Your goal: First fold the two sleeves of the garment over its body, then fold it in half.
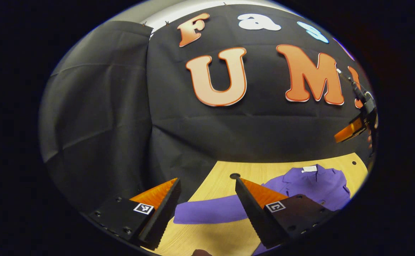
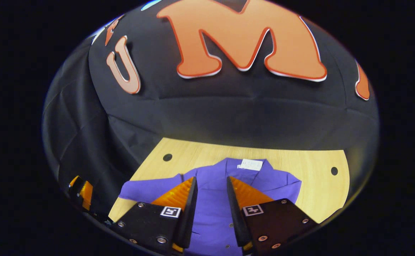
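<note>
Purple button-front shirt [image 2: 211, 199] spread flat on the pale wooden table [image 2: 300, 167] — collar toward the black cloth wall.
Left gripper [image 1: 207, 202] hovers above one outstretched sleeve [image 1: 211, 211], jaws spread wide; right gripper [image 2: 211, 199] over the shirt's body — fingers apart, holding nothing.

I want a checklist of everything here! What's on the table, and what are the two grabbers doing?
Surface: wooden table with round holes.
Job's things: purple shirt lying flat, collar toward the wall; one sleeve stretched out sideways, not yet folded.
Clutter: nothing seen.
Grippers: left gripper open above the sleeve; right gripper open over the shirt's body. Neither holds cloth.
Cables: nothing seen.
Surroundings: black cloth wall behind the table.
</note>
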